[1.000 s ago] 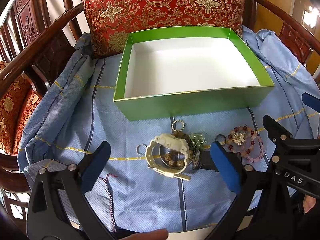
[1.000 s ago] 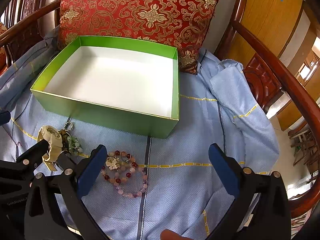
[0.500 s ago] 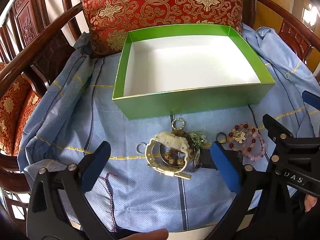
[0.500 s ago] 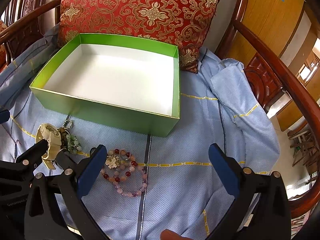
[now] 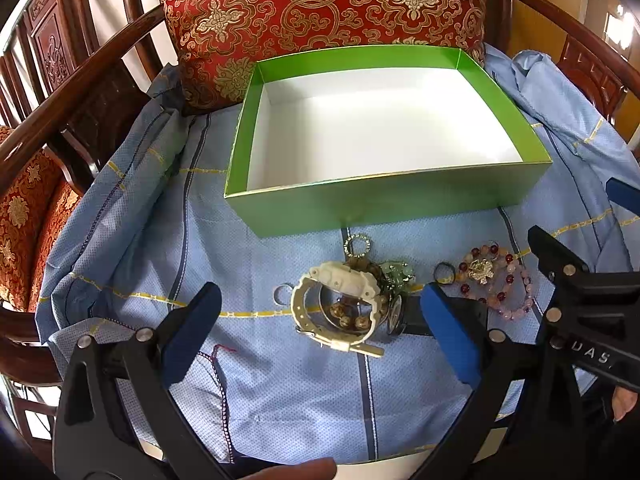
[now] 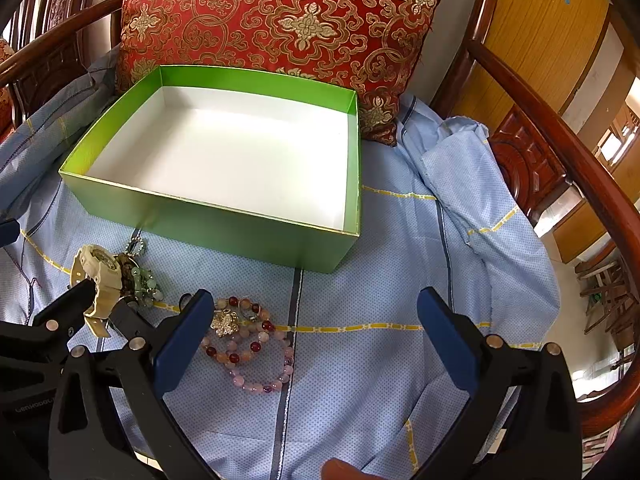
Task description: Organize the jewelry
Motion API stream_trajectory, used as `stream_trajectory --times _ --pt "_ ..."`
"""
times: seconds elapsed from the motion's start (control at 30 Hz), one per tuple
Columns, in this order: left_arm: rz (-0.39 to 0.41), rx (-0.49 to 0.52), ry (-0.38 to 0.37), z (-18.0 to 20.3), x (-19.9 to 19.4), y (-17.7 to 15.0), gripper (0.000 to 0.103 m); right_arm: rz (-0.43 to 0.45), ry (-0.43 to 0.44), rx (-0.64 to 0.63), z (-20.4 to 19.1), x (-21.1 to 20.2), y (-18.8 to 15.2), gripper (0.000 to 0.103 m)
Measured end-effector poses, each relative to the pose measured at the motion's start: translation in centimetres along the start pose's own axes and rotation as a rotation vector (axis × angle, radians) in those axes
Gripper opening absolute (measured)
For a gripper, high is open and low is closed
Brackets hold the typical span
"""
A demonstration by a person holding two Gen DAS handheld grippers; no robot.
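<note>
Hovering over jewelry pile, both claws wide.
Left gripper (image 5: 320,330) straddles cream watch (image 5: 340,304); bead bracelets (image 6: 248,344) sit just inside right gripper (image 6: 314,346) left finger. Green box (image 5: 384,208) ahead, slightly farther vs. 1 s ago; little else changed.

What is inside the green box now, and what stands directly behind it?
The green box shows only its bare white floor; no jewelry lies in it. Behind it a red and gold cushion leans upright. The cushion's lower edge and the seat there are hidden by the box's back wall.
</note>
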State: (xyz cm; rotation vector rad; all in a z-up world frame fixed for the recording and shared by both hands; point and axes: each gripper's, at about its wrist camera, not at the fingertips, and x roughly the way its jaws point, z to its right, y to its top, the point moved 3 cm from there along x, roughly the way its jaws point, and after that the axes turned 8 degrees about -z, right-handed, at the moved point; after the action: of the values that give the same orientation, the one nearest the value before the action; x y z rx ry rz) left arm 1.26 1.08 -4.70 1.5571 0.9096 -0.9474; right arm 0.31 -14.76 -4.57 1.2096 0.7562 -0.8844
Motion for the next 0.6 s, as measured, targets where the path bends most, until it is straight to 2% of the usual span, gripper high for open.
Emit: stream_trajectory --times 0.17,0.3,0.37,0.43,0.53,0.6 --pt "-0.008 -0.084 -0.058 -2.7 -0.2 0.3 0.099 -0.009 -0.033 0.04 3.0 0.4 0.9 0.1" --pt "-0.065 -0.16 -0.086 -5.0 0.7 0.2 0.099 -0.089 0.109 0.053 4.0 1.2 0.5 0.099" --pt "-0.091 -0.166 -0.104 -5.0 1.2 0.1 0.094 -0.156 0.198 0.025 3.0 1.9 -0.1 0.088" --pt "-0.112 -0.155 -0.135 -4.5 1.4 -0.1 0.084 -0.229 0.272 -0.022 1.5 2.7 -0.9 0.071" --pt "-0.13 -0.162 -0.114 -4.5 1.9 -0.2 0.08 -0.277 0.354 -0.087 -0.4 2.8 -1.7 0.06" --pt "-0.145 -0.198 -0.115 -5.2 2.3 -0.3 0.08 -0.26 0.39 -0.127 -1.6 2.0 -2.1 0.06"
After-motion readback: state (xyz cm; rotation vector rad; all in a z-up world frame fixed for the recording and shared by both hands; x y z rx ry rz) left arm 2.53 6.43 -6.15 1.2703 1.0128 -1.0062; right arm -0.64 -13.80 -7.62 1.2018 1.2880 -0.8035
